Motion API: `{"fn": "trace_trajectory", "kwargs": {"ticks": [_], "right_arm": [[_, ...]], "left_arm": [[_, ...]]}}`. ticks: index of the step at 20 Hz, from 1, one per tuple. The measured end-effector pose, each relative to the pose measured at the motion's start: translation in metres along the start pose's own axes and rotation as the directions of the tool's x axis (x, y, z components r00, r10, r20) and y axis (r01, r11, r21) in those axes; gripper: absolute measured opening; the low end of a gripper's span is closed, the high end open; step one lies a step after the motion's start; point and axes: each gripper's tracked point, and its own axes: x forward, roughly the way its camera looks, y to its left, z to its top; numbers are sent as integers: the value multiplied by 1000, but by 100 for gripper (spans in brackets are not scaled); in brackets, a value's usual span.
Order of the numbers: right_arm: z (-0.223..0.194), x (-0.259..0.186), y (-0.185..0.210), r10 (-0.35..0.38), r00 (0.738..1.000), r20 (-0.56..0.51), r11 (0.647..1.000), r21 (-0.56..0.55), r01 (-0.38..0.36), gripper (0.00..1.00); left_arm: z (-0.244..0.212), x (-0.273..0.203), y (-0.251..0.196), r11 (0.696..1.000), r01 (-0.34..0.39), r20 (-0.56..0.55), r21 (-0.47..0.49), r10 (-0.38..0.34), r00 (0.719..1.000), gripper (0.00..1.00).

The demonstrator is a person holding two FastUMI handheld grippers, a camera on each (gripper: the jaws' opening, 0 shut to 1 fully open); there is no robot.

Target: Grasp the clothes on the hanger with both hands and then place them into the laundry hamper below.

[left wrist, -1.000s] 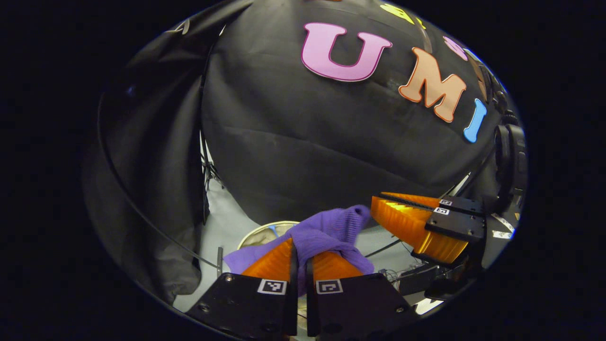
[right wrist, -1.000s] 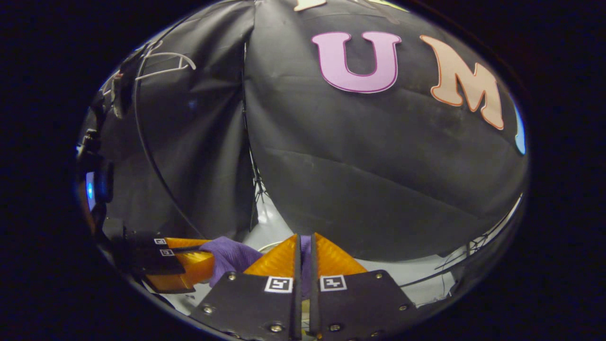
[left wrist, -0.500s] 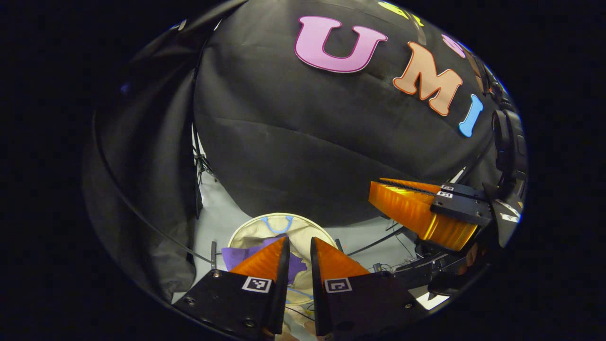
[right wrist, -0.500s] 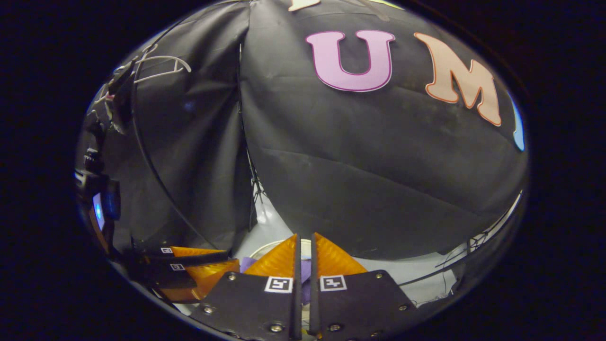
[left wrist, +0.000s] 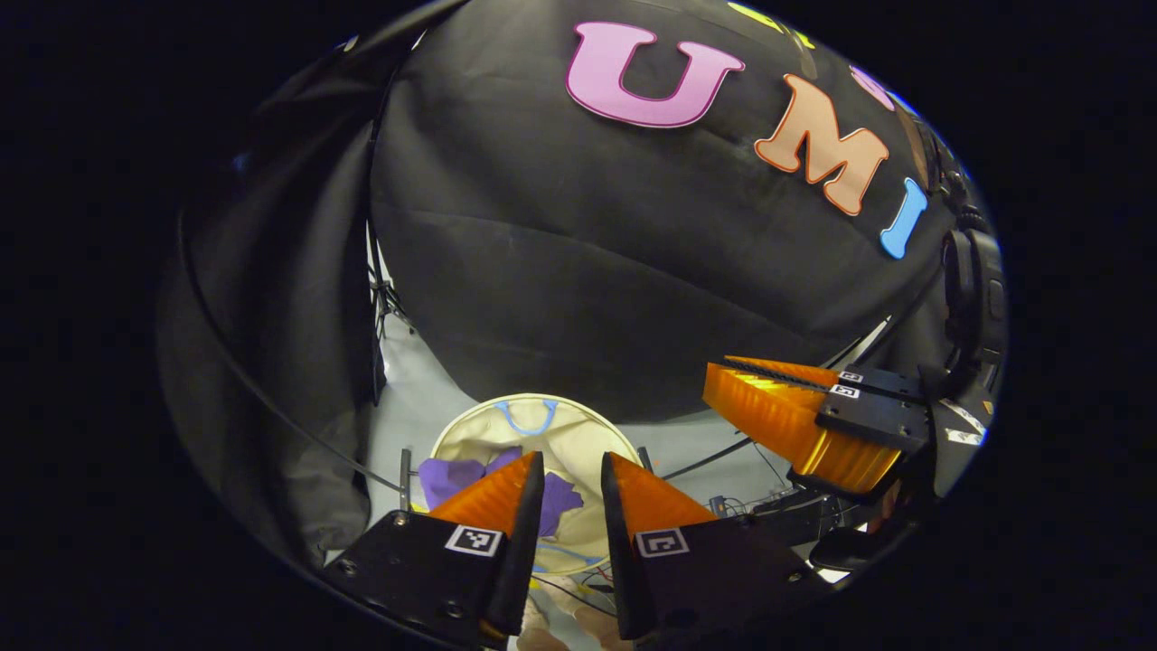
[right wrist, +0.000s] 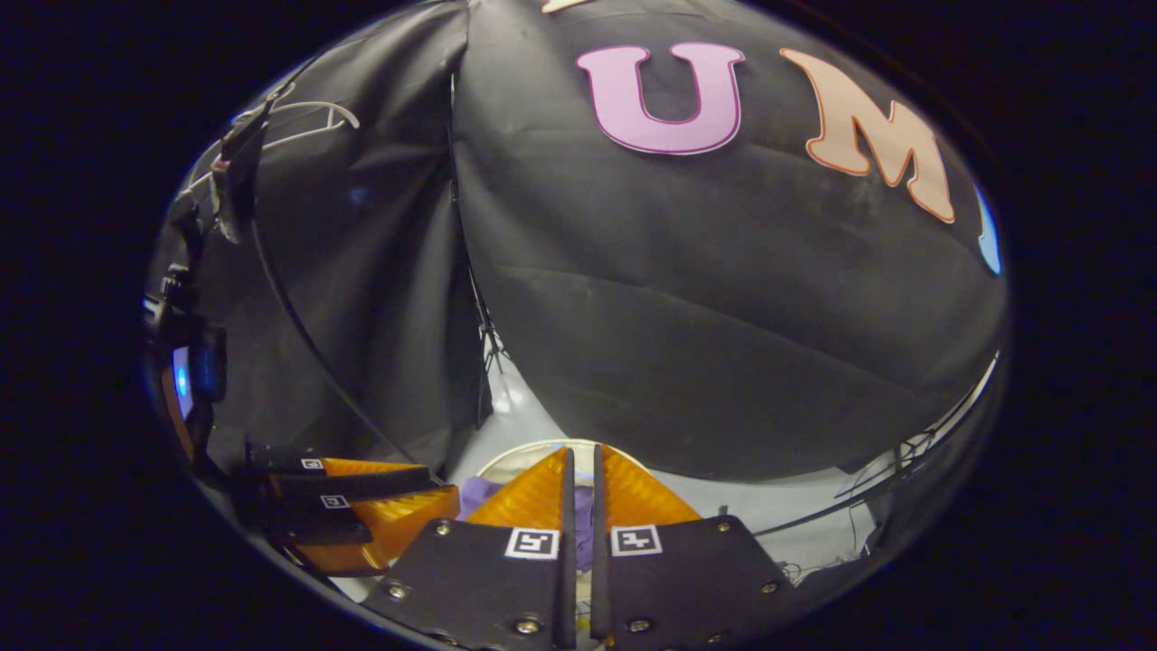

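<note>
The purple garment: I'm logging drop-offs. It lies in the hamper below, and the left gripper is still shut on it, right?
Not quite. The purple garment does lie in the hamper, but the left gripper has let go: its jaws stand apart with nothing between them, as the left gripper view shows.

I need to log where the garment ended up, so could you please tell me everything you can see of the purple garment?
The purple garment is a soft, knit-looking cloth lying crumpled inside the round cream laundry hamper on the pale floor. In the left gripper view, the left hand-held gripper hangs open above it without touching it. In the right gripper view a strip of purple shows between the right hand-held gripper fingers; whether they pinch it is unclear.
</note>
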Motion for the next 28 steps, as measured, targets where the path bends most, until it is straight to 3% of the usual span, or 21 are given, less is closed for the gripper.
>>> {"fn": "trace_trajectory", "kwargs": {"ticks": [1, 2, 3, 5, 6, 7, 9, 11, 17, 18, 20, 27, 28], "right_arm": [[-3, 1, 1, 7, 1000, -9, 1000, 3, -7, 7], [-8, -1, 1, 15, 1000, -20, 1000, 6, -14, 7], [-11, -2, 0, 14, 1000, -23, 1000, 9, -14, 7], [-13, -8, 2, 23, 999, -33, 1000, 11, -23, 7], [-16, -4, 0, 22, 999, -36, 1000, 9, -22, 16], [-17, -6, -2, 24, 999, -35, 1000, 11, -24, 17], [-18, -9, -1, 29, 999, -37, 1000, 14, -28, 37], [-18, -11, 1, 35, 999, -36, 999, 22, -34, 43], [-11, -21, -12, 1, 1000, -19, 999, 44, 0, 88], [-10, -24, -13, -5, 1000, -16, 999, 49, 6, 100], [-9, -28, -15, -14, 1000, -9, 999, 50, 15, 96], [-10, -38, -13, -23, 1000, 1, 999, 26, 23, 100], [-9, -40, -12, -24, 1000, 5, 999, 23, 24, 96]], "left_arm": [[-2, 0, 0, 1000, -3, -6, -1, 3, 1000, 31], [-4, -2, 0, 1000, -3, -12, -3, 3, 1000, 56], [-8, -4, 2, 1000, -2, -17, -5, 2, 1000, 63], [-12, -6, 4, 1000, -4, -18, -8, 4, 1000, 60], [-12, -5, 4, 1000, -7, -19, -8, 7, 1000, 67], [-13, -5, 5, 1000, -11, -20, -9, 10, 1000, 80], [-13, -7, 8, 1000, -28, -23, -10, 28, 999, 100], [-14, -8, 10, 999, -38, -22, -10, 38, 999, 97], [-4, -19, 18, 997, -75, 15, -6, 75, 997, 98], [-1, -21, 19, 997, -82, 26, -3, 82, 996, 97], [6, -24, 19, 996, -88, 45, 5, 87, 995, 97], [17, -36, 8, 996, -82, 89, 46, 78, 993, 97], [20, -37, 5, 995, -82, 96, 55, 76, 992, 97]]}}
